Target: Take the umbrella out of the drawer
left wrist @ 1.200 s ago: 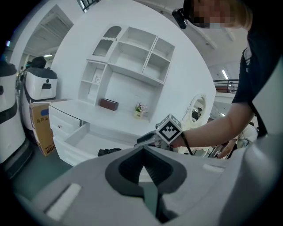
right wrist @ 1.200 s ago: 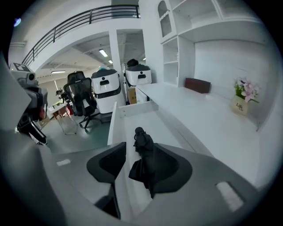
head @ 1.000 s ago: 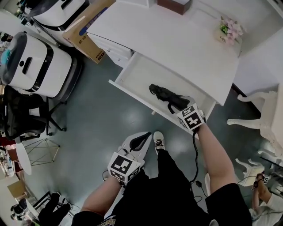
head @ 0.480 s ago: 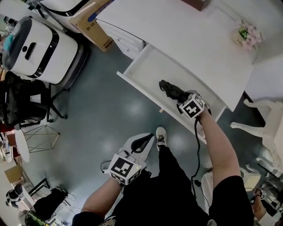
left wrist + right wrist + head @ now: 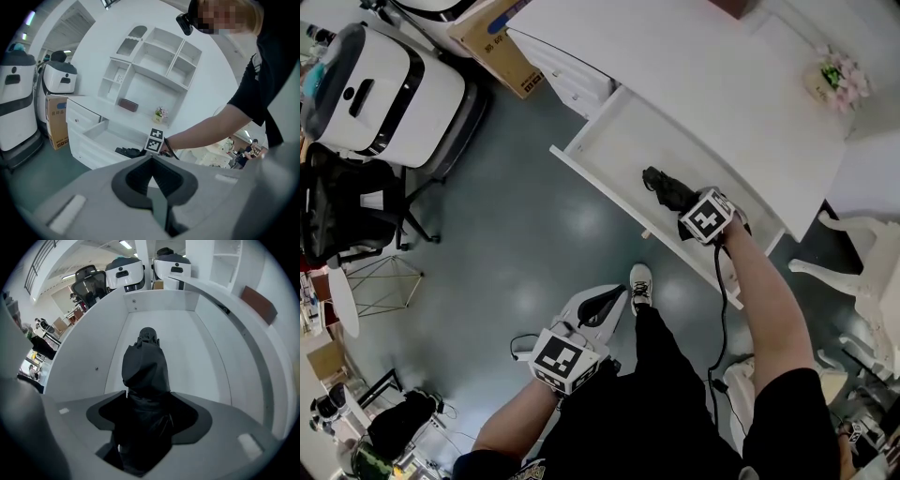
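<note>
Two grippers: both are hand-held, each with a marker cube on it, and they are well apart.
Right gripper [image 5: 682, 206]: it points steeply down into the open white drawer [image 5: 614, 141]. Its jaws stand wide apart and have just been opening. The umbrella lies between them, and the pads do not press on it.
Left gripper [image 5: 598, 305]: it hangs low over the grey-green floor [image 5: 516, 234], beside the person's white shoe [image 5: 639, 284]. In the left gripper view its jaws [image 5: 151, 160] are closed together with nothing between them.
Folded black fabric umbrella [image 5: 664, 190]: it lies on the drawer's floor near the front wall. In the right gripper view it [image 5: 145, 364] runs lengthwise away from the jaws, with its round end farthest off.
Drawer: it is pulled out from under the white desk top [image 5: 694, 66].
Desk top: a small bunch of pink flowers [image 5: 839, 80] stands near its far right corner.
Surroundings: a brown cardboard box [image 5: 502, 47] stands at the desk's left end. A white machine with a black stripe [image 5: 375, 84] and a black office chair [image 5: 342, 211] stand farther left.
</note>
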Available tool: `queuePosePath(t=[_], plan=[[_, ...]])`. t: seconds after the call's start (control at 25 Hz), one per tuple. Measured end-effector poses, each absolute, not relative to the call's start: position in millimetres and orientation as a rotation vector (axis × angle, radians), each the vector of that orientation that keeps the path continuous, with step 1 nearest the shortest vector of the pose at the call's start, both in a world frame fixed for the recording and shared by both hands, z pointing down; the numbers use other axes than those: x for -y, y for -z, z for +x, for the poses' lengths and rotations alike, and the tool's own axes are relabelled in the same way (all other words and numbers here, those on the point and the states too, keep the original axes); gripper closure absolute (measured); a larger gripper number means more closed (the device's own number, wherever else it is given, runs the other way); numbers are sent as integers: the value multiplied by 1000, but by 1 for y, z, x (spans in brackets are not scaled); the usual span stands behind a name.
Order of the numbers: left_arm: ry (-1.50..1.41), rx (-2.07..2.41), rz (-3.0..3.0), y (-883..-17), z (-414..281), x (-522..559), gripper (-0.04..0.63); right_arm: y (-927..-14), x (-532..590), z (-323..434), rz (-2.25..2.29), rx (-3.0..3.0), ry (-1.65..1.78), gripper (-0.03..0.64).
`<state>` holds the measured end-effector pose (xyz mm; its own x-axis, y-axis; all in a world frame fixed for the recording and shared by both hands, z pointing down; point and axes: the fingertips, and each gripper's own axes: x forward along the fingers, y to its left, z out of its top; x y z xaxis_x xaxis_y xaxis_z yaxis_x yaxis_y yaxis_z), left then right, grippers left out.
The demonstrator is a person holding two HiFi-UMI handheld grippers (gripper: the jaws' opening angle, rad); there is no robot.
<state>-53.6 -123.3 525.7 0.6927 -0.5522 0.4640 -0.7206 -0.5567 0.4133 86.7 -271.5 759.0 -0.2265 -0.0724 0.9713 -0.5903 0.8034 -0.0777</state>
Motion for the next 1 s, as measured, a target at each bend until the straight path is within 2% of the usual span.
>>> queuePosePath(t=[0.4,0.68,1.0], plan=[[-367,972,2309,-525,-58,125,594,-778,270,85,492,1669,-524,267],[-373,973,2300,-527,-62,120,594,-781,270,86,513,1674,-499,270],[-387,983,2302,-522,-69,114,594,-777,271,86,528,1714,-476,309]])
